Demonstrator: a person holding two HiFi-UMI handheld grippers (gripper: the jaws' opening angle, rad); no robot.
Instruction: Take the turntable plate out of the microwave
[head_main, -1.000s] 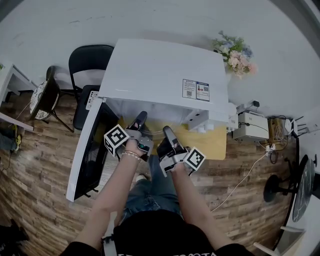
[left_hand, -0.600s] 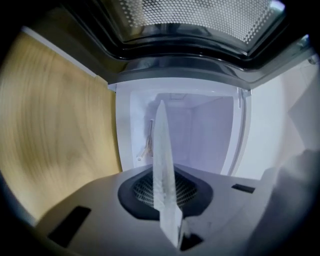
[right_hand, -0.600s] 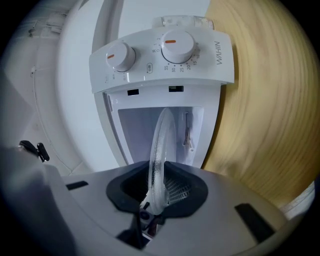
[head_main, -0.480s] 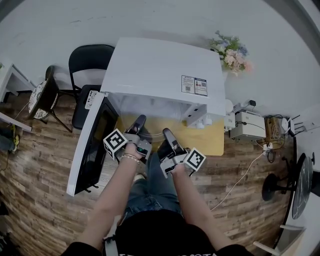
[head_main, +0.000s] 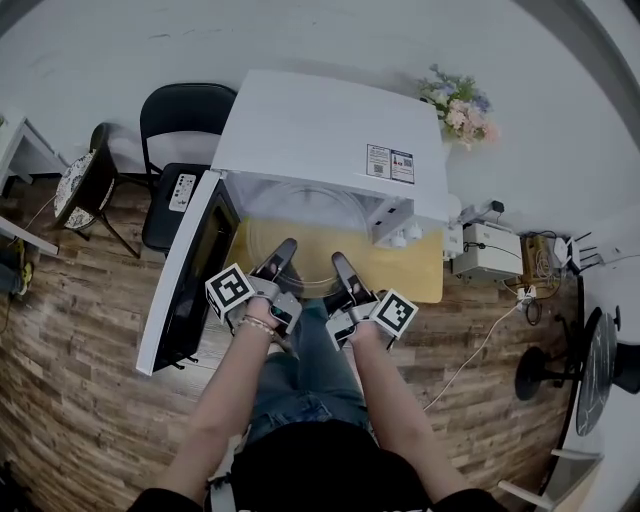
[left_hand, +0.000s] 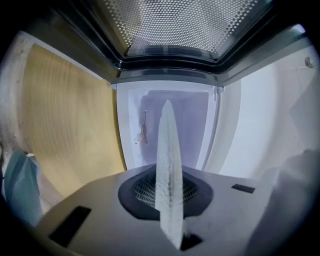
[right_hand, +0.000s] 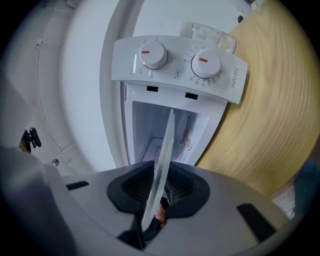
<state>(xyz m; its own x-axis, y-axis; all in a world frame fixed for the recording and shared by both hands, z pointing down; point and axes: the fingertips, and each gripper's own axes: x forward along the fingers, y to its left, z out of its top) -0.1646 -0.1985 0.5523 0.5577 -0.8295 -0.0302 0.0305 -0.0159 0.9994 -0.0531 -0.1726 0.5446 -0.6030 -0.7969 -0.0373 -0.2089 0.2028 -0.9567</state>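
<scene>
Clamped side by side on the near rim of the glass turntable plate (head_main: 300, 225) with left hand-held gripper (head_main: 286, 246) and right hand-held gripper (head_main: 339, 261); lying flat straight ahead, far edge toward the microwave (head_main: 320, 130).

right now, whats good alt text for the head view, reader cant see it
Seen from above, a person's left gripper and right gripper clamp the near rim of a clear glass turntable plate, the right's jaws closing on it, in front of a white microwave whose door stands open at left.

Open microwave door (head_main: 188, 278) at left
</scene>
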